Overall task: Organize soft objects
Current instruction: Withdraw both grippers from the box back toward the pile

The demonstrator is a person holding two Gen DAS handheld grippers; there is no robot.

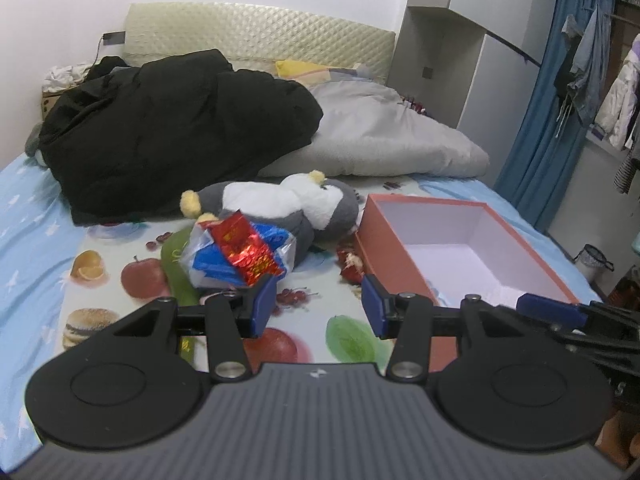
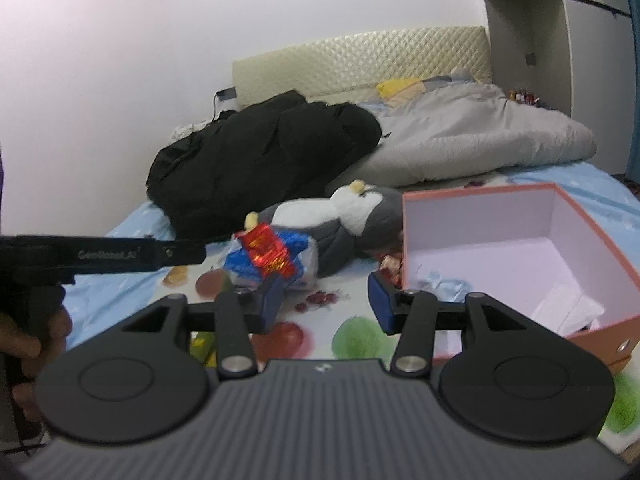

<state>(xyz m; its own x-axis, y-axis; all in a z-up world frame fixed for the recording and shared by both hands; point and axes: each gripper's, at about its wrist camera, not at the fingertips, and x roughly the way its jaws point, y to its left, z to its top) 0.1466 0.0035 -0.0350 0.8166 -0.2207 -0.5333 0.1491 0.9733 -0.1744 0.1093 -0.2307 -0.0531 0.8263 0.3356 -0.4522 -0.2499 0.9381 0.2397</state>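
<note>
A grey and white plush penguin [image 1: 280,204] lies on the bed, also in the right wrist view [image 2: 344,216]. Against it leans a blue and white soft pack [image 1: 236,260] with a red foil wrapper [image 1: 246,250] on top, seen in the right view too [image 2: 272,258]. An open orange box [image 1: 452,244] with a white inside sits to the right [image 2: 520,248]. My left gripper [image 1: 318,308] is open and empty, just in front of the pack. My right gripper [image 2: 326,302] is open and empty, between pack and box. The right gripper's tip [image 1: 548,308] shows by the box.
A black coat [image 1: 168,132] and a grey quilt [image 1: 384,132] lie heaped at the bed's head. The fruit-print sheet [image 1: 120,280] covers the near bed. A small red item [image 1: 350,264] lies beside the box. Clothes [image 1: 592,80] hang at the right.
</note>
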